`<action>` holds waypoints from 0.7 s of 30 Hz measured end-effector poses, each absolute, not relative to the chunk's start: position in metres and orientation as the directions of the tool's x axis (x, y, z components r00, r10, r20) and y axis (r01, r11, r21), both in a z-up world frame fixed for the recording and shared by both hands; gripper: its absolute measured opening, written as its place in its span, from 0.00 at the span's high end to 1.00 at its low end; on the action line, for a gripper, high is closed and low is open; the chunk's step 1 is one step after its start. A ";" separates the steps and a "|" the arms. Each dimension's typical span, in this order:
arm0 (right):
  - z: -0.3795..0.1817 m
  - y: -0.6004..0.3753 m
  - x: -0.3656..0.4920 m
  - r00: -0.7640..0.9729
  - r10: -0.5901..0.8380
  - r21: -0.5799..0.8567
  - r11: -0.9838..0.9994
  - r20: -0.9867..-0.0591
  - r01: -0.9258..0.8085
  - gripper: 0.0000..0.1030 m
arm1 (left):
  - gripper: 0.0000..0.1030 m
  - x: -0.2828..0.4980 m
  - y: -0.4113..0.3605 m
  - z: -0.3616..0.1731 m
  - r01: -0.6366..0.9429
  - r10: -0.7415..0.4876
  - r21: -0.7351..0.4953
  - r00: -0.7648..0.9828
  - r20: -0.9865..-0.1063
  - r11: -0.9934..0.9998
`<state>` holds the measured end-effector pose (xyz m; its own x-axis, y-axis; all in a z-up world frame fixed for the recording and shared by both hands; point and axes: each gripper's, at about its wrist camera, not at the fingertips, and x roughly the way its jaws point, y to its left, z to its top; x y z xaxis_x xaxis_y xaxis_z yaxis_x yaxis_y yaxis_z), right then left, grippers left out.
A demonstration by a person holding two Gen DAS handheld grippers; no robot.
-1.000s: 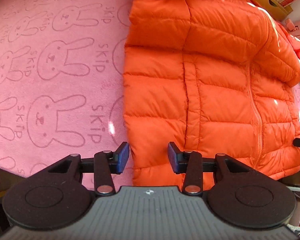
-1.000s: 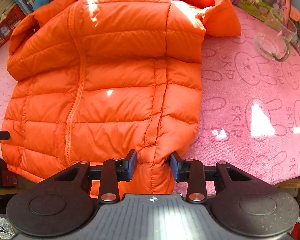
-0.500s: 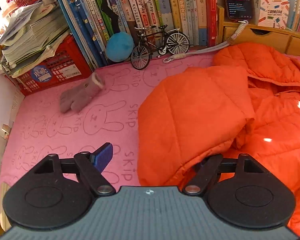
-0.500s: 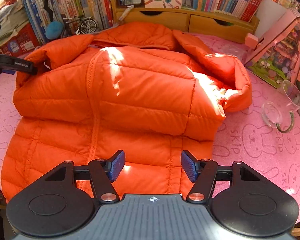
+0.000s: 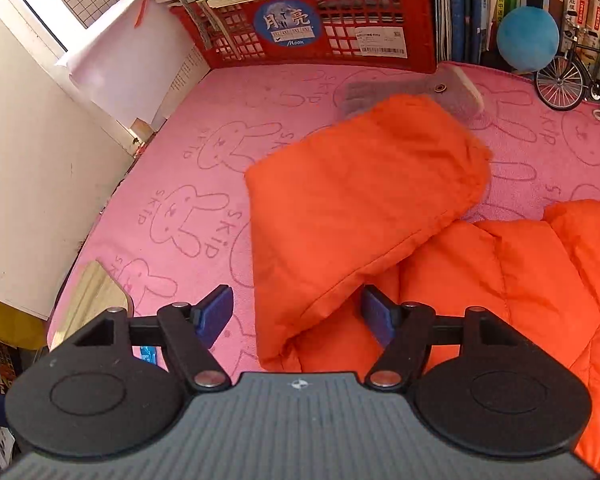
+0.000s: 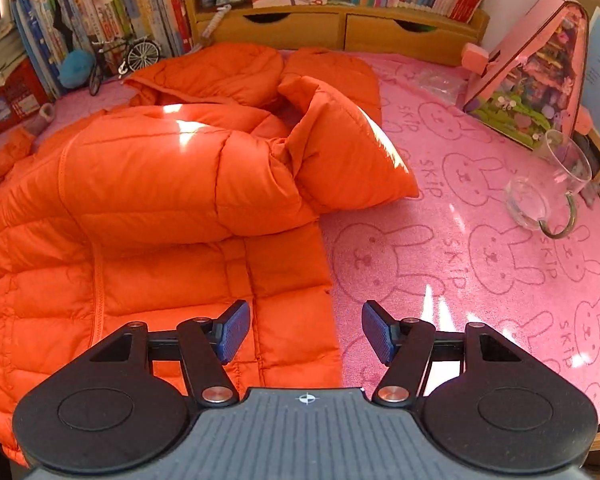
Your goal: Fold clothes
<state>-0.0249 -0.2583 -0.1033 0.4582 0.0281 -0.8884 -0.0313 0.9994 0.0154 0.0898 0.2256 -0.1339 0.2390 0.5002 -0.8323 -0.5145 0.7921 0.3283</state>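
An orange puffer jacket (image 6: 160, 200) lies on the pink rabbit-print mat (image 6: 460, 260), its chest bunched up. One sleeve (image 6: 340, 148) lies folded at the jacket's right side. In the left wrist view the other sleeve (image 5: 360, 200) stretches away over the mat (image 5: 180, 200), beside the jacket body (image 5: 520, 280). My left gripper (image 5: 296, 314) is open, its blue pads either side of that sleeve's near end without pinching it. My right gripper (image 6: 304, 332) is open and holds nothing, above the jacket's lower right edge.
A red crate (image 5: 320, 32), a grey glove (image 5: 452, 92), a blue ball (image 5: 528, 38) and a model bicycle (image 5: 572, 76) line the back left. A glass mug (image 6: 548, 192) and a pink model house (image 6: 532, 80) stand at the right. Wooden drawers (image 6: 340, 28) and books run along the back.
Both grippers left the jacket's hem and opened wider. The left swung left to the sleeve. The right drew back, and the jacket's chest and right sleeve now lie bunched.
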 end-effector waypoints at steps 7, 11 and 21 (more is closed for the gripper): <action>-0.091 -0.228 0.009 0.547 0.048 -0.017 0.993 -0.836 -0.113 0.38 | 0.27 0.063 0.208 -0.112 -0.479 0.405 0.220 0.328 -0.853 0.850; -0.095 -0.191 0.022 0.552 0.083 -0.054 0.972 -0.830 -0.227 0.33 | 0.24 0.041 0.193 -0.116 -0.444 0.284 0.114 0.339 -0.897 0.889; -0.104 -0.139 0.031 0.547 0.180 -0.048 0.925 -0.817 -0.376 0.33 | 0.24 0.034 0.131 -0.120 -0.261 0.151 0.037 0.433 -0.889 0.965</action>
<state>0.0311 -0.1388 -0.1039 0.5472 0.1800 -0.8174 -0.3765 0.9252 -0.0484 0.0340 0.1314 -0.1197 0.4331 0.1509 -0.8887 -0.2606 0.9648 0.0368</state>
